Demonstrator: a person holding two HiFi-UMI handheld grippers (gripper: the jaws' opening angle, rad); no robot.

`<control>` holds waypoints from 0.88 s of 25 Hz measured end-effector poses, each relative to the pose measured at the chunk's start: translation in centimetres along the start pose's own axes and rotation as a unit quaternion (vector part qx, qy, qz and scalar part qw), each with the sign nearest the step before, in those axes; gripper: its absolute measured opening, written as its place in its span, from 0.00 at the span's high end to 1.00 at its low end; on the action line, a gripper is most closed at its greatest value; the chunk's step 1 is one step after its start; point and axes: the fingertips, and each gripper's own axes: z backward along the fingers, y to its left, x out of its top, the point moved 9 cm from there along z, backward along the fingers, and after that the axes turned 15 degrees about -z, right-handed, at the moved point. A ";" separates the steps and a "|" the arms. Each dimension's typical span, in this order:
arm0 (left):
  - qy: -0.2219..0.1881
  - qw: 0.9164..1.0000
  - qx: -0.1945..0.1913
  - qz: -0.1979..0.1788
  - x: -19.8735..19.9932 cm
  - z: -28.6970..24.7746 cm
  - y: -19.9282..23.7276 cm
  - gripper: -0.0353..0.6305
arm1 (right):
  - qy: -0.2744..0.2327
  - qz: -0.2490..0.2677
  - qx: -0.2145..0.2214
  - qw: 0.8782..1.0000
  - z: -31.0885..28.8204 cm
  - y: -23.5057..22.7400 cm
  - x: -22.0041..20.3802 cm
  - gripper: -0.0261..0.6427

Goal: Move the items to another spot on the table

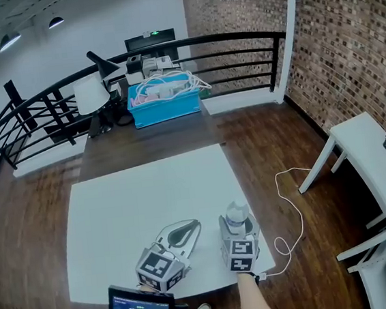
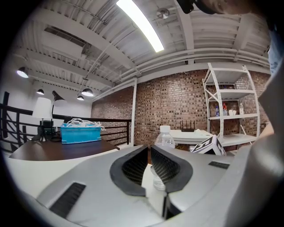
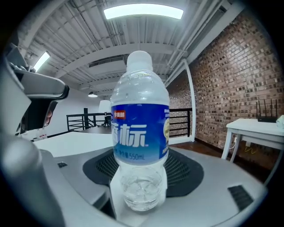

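Note:
A clear water bottle [image 1: 237, 214] with a blue label and white cap stands upright near the front right of the white table [image 1: 149, 189]. My right gripper [image 1: 239, 224] is around it, and in the right gripper view the bottle [image 3: 140, 133] fills the space between the dark pads [image 3: 188, 168], which touch its lower sides. To its left, my left gripper [image 1: 195, 223] lies low over the table with its jaws together and nothing between them. In the left gripper view [image 2: 149, 149] the bottle [image 2: 165, 137] shows just past the tips.
Behind the white table is a dark table [image 1: 143, 138] with a blue crate of cables [image 1: 165, 102] and a white lamp [image 1: 92, 92] by a black railing. A white side table [image 1: 375, 158] and a floor cable [image 1: 290, 202] are on the right.

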 end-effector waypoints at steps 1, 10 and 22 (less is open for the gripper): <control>0.000 1.000 0.000 0.000 0.0 0.0 0.1 0.91 | -0.001 0.000 0.000 1.000 0.0 0.0 0.0 0.53; -0.003 1.000 0.008 0.001 0.2 0.8 0.6 0.91 | 0.006 0.010 -0.004 1.000 -0.2 0.0 0.4 0.54; -0.015 0.999 0.033 0.004 0.4 2.9 1.6 0.91 | -0.025 0.023 0.018 0.999 1.0 2.6 4.8 0.54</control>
